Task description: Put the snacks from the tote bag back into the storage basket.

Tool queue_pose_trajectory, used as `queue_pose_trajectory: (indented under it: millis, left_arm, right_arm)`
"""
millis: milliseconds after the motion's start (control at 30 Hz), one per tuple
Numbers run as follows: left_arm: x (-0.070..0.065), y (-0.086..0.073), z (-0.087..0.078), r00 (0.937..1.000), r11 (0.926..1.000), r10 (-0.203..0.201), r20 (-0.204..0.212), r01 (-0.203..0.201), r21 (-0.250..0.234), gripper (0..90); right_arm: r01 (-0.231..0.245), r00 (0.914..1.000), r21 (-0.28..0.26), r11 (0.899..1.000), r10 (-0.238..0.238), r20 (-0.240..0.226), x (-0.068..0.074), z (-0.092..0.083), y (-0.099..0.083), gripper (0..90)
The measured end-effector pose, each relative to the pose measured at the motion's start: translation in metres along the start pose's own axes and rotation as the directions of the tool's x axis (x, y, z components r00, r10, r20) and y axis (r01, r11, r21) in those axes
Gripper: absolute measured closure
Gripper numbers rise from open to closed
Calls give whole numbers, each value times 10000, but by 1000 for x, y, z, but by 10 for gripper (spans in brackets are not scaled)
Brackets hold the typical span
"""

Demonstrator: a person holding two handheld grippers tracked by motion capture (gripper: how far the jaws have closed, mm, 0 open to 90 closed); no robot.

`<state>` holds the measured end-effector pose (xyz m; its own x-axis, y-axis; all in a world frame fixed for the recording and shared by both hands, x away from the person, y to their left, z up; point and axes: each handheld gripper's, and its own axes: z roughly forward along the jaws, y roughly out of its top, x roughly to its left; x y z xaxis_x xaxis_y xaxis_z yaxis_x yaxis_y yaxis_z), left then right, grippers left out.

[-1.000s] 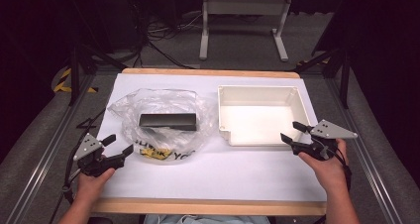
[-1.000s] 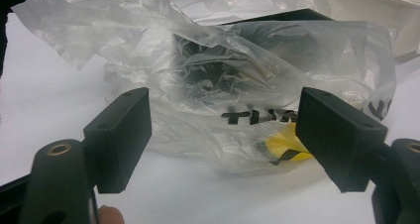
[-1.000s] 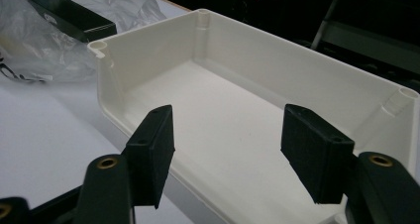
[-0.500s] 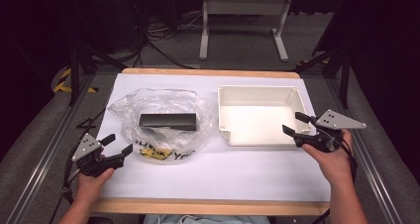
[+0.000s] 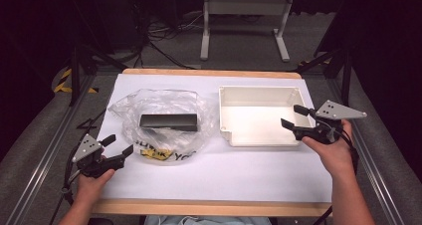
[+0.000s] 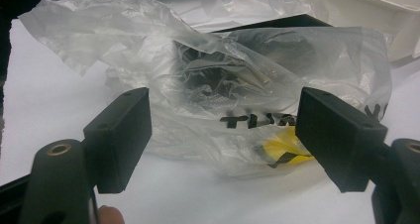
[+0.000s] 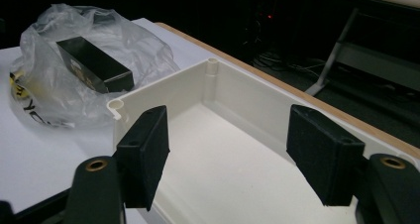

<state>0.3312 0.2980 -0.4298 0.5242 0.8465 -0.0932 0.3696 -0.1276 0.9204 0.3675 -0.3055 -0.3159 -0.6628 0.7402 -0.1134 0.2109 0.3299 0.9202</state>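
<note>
Right gripper [image 5: 297, 116] higher over white table [image 5: 259, 170] (dark room)

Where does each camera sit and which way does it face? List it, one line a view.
High view: above the person's side, looking forward and down on the table; both forearms, left gripper and right gripper show.
Left gripper view: on the left gripper, facing the bag; open jaws, a fingertip.
Right gripper view: on the right gripper, over the tray; jaws apart, just been opening, nothing between.
Shared: bag, black box, tray.
</note>
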Motion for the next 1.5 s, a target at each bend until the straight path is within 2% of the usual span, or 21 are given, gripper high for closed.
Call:
queue_pose_trajectory:
  millis: [400,567,767,1133,1200,1500]
  left_arm:
    - [1,-1,0,10000,10000,-16,-67,16,35,228]
    - [1,-2,-2,9999,10000,-27,-98,27,53,228]
    - [2,-2,-3,9999,10000,-61,-136,61,16,228]
    - [3,-1,-1,9999,10000,-70,-74,70,-8,228]
    - [3,-1,-1,10000,10000,-85,-46,85,-13,228]
    - [4,-1,0,9999,9999,-143,7,143,59,228]
  right_arm:
    - [456,9982,74,9989,-452,-404,4,25,32,306]
    - [532,9960,323,9981,-508,-733,6,37,46,287]
    - [762,9919,210,9969,-737,-1034,10,54,62,253]
    - [1030,9808,-2,9947,-1016,-1664,20,83,90,227]
    - [1131,9771,-172,9934,-1143,-1797,24,90,95,227]
    - [1284,9652,-207,9915,-1297,-2271,34,115,115,227]
